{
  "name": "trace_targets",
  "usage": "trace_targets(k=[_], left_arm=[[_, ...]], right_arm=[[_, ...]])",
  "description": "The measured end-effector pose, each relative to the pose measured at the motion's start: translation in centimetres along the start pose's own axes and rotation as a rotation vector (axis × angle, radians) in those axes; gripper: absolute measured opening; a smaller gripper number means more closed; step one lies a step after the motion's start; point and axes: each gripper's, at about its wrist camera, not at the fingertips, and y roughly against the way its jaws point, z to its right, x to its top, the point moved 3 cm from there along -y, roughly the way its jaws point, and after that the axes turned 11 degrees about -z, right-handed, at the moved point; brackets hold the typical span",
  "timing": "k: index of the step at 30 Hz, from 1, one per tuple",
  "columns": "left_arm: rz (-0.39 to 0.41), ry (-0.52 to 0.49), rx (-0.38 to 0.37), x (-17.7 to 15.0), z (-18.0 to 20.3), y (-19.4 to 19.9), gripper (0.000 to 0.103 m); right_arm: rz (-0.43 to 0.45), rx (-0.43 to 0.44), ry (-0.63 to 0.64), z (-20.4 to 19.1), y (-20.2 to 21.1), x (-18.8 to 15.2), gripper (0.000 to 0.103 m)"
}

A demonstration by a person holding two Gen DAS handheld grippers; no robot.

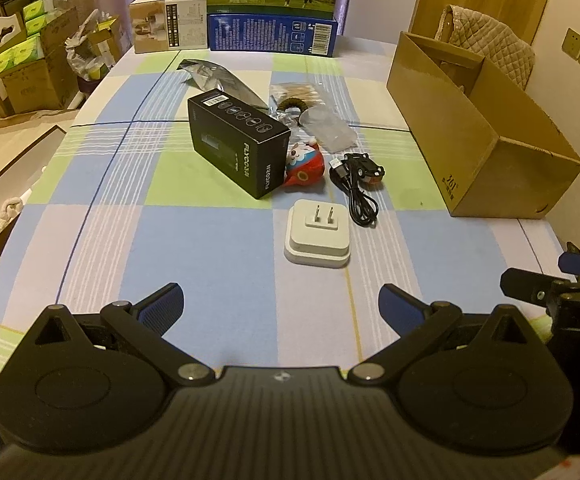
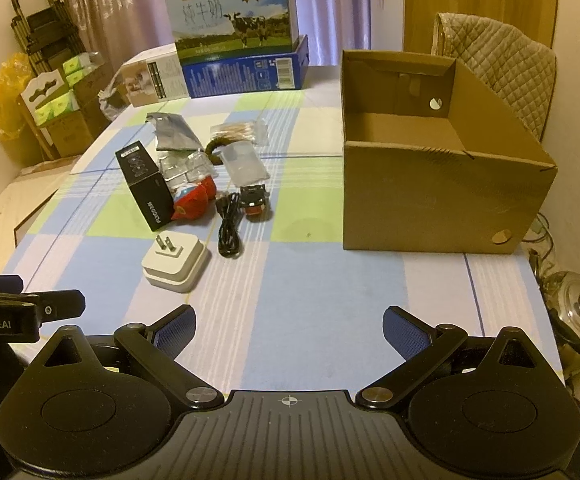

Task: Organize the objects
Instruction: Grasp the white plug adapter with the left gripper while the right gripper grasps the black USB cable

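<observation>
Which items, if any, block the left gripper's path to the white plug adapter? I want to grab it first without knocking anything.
Nothing visible does. The left gripper is open, and only bare checked tablecloth lies between it and the white plug adapter. The black cable lies just beyond it to the right, not in the path.

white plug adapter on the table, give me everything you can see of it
The white plug adapter looks like glossy plastic: a rounded square body stepped above a wider base. It lies flat on the checked tablecloth with two flat metal prongs pointing up. It is the item nearest both grippers, in front of the black box, with the black cable just to its right, apparently not touching. Neither gripper touches it.
</observation>
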Motion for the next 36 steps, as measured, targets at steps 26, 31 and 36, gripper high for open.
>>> trace_targets(k=[26, 31, 36], left_arm=[[-0.036, -0.074, -0.066, 4.3, 1.1, -8.7, 0.092], [-0.039, -0.125, -0.091, 5.5, 2.1, -10.5, 0.09], [-0.083, -0.137, -0.096, 6.3, 2.2, -12.6, 0.074]], right_arm=[[-0.062, 0.002, -0.005, 1.9, -6.4, 2.9, 0.084], [-0.083, 0.005, -0.001, 2.0, -7.9, 3.3, 0.081], [-0.101, 0.007, 0.003, 2.0, -9.0, 3.6, 0.076]])
